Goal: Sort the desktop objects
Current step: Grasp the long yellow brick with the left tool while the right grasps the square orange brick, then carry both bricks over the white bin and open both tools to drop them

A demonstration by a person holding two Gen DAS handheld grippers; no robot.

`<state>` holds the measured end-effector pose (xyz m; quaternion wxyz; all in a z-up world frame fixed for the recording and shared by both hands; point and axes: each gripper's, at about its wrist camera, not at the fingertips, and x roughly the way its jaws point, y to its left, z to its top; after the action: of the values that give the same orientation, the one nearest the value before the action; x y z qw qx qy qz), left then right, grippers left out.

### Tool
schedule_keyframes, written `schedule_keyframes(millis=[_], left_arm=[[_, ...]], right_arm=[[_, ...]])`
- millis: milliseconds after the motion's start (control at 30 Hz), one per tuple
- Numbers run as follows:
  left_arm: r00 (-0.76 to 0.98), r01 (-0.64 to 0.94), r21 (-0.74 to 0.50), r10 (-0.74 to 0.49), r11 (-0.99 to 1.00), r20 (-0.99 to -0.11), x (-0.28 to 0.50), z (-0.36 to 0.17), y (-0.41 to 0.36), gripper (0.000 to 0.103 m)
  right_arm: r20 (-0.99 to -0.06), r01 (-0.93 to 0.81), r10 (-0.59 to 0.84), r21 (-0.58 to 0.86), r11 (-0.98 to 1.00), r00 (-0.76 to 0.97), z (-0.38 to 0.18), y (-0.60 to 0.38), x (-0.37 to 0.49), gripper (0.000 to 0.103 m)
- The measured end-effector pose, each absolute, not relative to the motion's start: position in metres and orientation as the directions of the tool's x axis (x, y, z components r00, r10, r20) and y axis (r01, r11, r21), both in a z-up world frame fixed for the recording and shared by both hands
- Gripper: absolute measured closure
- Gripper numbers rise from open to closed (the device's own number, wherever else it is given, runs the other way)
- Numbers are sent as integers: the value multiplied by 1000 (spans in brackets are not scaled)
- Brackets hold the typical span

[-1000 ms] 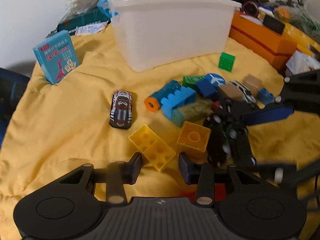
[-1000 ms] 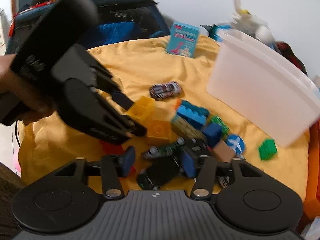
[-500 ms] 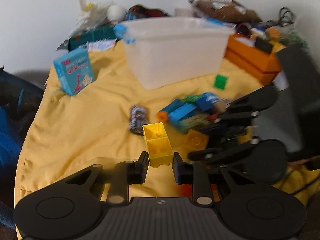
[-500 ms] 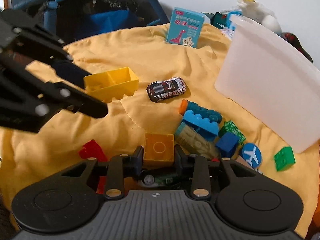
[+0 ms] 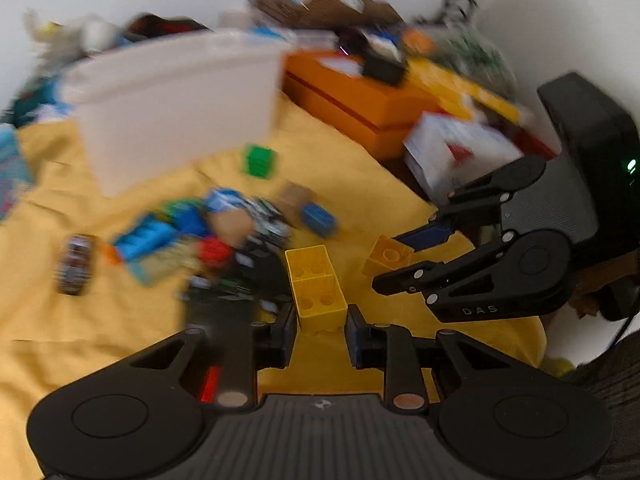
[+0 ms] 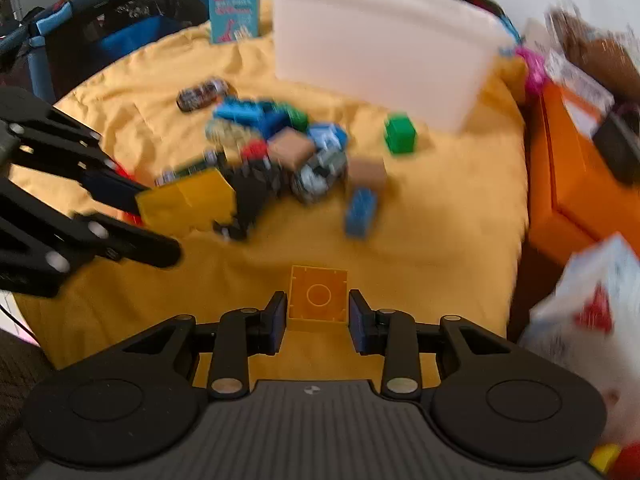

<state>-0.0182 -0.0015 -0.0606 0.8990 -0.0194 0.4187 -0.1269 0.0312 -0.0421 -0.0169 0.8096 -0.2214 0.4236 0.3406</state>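
- Long yellow block [image 5: 318,286]: clamped between the two fingers of the left gripper [image 5: 321,338], hollow underside facing the camera, held above the yellow cloth [image 5: 100,308].
- Same block seen from the right wrist view [image 6: 186,204], sticking out past the left gripper's fingertips, in front of the toy pile.
- Square orange-yellow block [image 6: 318,296]: pinched between the fingers of the right gripper [image 6: 318,322], open underside toward the lens, off the cloth.
- Left wrist view shows that block [image 5: 387,258] at the right gripper's tips, just beside the long yellow block, not touching it.
- Both grippers closed to block width; neither fully closed.
- Toy pile [image 6: 280,152]: mixed blocks and toy cars, on the cloth behind both held blocks; detail blurred.
- Green block [image 6: 400,134] apart from the pile, near the white bin [image 6: 380,48].
- Small blue block [image 6: 361,212] lies alone, nearer the right gripper.
- Toy car [image 5: 75,270] lies left of the pile.
- Orange box [image 5: 360,104] stands right of the bin.
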Motion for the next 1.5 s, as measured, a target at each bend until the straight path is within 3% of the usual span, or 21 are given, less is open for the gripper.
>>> schedule_keyframes(millis=[167, 200, 267, 333, 467, 667, 767, 967, 1067, 1300, 1400, 1500], left_arm=[[573, 233, -62, -188, 970, -798, -10, -93, -31, 73], [576, 225, -20, -149, 974, -804, -10, -95, -34, 72], [573, 205, 43, -85, 978, -815, -14, -95, -36, 68], [593, 199, 63, -69, 978, -802, -22, -87, -33, 65], [689, 215, 250, 34, 944, -724, -41, -71, -47, 63], [650, 308, 175, -73, 935, -756, -32, -79, -57, 63], [639, 316, 219, -37, 923, -768, -25, -91, -59, 63], [637, 269, 235, 10, 934, -771, -16, -99, -43, 63], [618, 253, 144, -45, 957, -785, -13, -98, -34, 73], [505, 147, -361, -384, 921, -773, -9, -97, 4, 74], [497, 54, -476, -437, 878, -750, -8, -109, 20, 74], [525, -24, -493, -409, 870, -747, -11, -113, 33, 72]], right_arm=[[-832, -750, 400, -29, 661, 385, -30, -48, 26, 64], [-829, -752, 404, -28, 659, 385, -31, -45, 27, 55], [-824, -757, 410, -34, 653, 391, -29, -46, 24, 49], [-794, -757, 432, -53, 651, 427, -20, -50, 18, 49], [-732, -778, 443, -188, 599, 518, -5, -47, -3, 60], [-786, -803, 400, -195, 563, 471, -21, -33, 2, 66], [-793, -797, 362, -240, 554, 490, -30, -30, 3, 61], [-793, -768, 307, -288, 572, 526, -40, -38, 9, 65], [-805, -751, 331, -202, 628, 493, -40, -46, 18, 77], [-819, -655, 485, 187, 732, 308, -29, -70, 45, 77], [-798, -584, 566, 363, 726, 207, -35, -78, 57, 77], [-797, -530, 580, 422, 736, 171, -43, -80, 60, 77]])
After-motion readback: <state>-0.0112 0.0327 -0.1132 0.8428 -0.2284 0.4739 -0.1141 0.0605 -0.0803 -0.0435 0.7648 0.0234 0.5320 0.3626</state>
